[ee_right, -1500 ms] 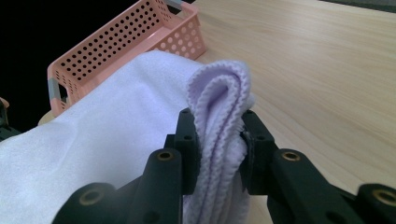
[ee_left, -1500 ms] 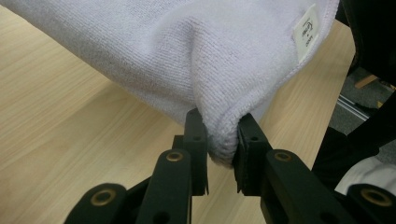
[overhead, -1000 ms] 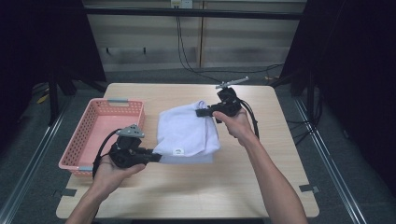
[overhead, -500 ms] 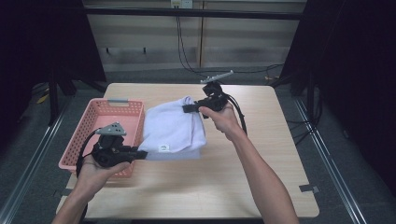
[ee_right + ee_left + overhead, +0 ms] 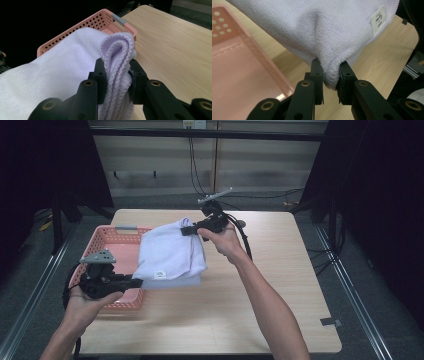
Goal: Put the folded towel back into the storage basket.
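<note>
A folded pale lilac towel (image 5: pixel 170 254) with a small white label is hanging between both tongs, left (image 5: pixel 329 75) and right (image 5: pixel 117 71) clamping it, above the pink basket (image 5: pixel 120 237) and desk (image 5: pixel 280 285).

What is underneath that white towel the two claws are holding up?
Under the towel lie the wooden table and the near edge of the pink basket. The basket floor seen beside it is bare; the part behind the cloth is hidden.

A pink perforated basket (image 5: pixel 120 236) sits at the left of the wooden desk (image 5: pixel 280 285); black cables (image 5: pixel 192 165) hang beyond the far edge.
</note>
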The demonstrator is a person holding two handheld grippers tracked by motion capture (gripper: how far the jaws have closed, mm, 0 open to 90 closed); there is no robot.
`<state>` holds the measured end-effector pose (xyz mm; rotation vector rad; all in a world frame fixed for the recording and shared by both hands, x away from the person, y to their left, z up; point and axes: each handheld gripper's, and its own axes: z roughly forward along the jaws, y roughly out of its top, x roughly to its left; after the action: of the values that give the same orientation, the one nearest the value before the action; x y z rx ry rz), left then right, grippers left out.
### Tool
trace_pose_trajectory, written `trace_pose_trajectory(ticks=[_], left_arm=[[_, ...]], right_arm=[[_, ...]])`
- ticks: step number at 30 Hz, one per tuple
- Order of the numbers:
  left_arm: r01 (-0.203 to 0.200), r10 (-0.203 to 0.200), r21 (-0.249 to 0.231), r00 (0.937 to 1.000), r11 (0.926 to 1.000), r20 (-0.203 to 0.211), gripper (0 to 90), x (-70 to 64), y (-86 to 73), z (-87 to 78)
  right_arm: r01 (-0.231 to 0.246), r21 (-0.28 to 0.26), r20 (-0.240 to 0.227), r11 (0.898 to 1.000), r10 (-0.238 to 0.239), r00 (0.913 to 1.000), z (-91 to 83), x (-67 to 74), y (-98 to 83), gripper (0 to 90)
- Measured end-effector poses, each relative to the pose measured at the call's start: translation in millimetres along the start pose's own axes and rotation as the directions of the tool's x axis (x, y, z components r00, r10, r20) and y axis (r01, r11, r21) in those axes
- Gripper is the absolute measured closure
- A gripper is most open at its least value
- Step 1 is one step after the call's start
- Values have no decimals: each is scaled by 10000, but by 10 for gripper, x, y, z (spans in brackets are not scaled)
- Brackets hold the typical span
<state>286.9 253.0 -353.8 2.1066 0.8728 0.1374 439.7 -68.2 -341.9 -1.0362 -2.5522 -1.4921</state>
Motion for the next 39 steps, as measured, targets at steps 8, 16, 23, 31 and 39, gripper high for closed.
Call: trace_pose_trajectory(ticks=[8, 16, 23, 31, 39], left_arm=[[212, -214, -104, 9996, 9997, -209, 778, 121, -47, -180], [493, -498, -111, 9977, 9987, -453, 778, 274, -120, -333], [711, -725, -241, 9954, 9972, -621, 779, 382, -177, -446], [952, -981, -382, 9919, 9947, -813, 778, 503, -232, -602], [1107, -1156, -511, 9878, 9925, -1044, 779, 606, -305, -758]], right_arm=[[71, 49, -158, 10000, -70, 9999, 163, 93, 132, 724], [170, 166, -260, 9997, -165, 9995, 356, 180, 243, 724], [238, 230, -308, 9995, -230, 9993, 520, 243, 345, 724], [319, 202, -418, 9993, -310, 9986, 667, 341, 492, 724], [444, 342, -503, 9984, -426, 9978, 833, 441, 608, 724]])
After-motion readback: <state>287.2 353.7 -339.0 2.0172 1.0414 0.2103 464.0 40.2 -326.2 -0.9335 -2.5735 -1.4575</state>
